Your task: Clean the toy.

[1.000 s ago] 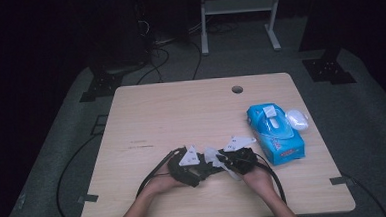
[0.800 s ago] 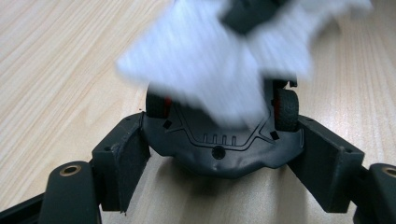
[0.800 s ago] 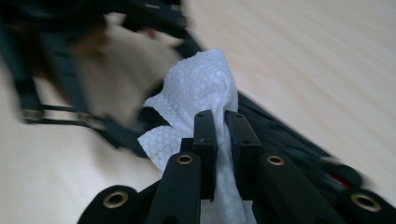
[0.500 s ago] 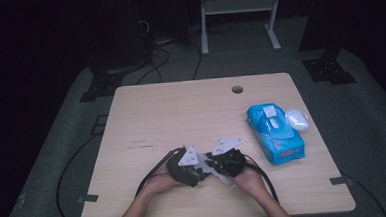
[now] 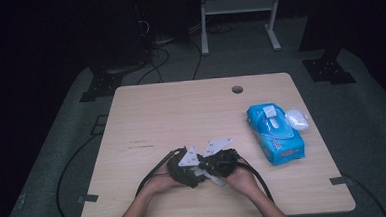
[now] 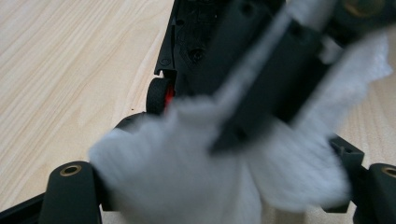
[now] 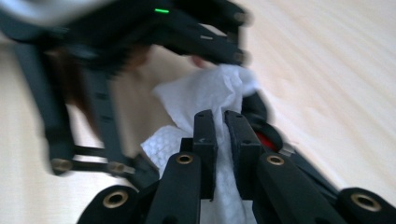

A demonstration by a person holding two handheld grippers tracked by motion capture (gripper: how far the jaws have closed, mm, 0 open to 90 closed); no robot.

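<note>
White tissue point(image 6: 187, 168), soft and quilted, sits near the table's point(image 5: 181, 109) front edge, bunched between the two tools. At left, the left gripper point(image 5: 184, 170) has its jaws spread wide around the wad; whether they press on it I cannot tell. At right, the right gripper point(image 7: 223, 140) is clenched on a fold of it. The step in hand looks like wiping or passing the tissue over. Next calls for a steady pull without tearing. A blue wipes pack point(image 5: 275, 132) lies well apart at right.
</note>
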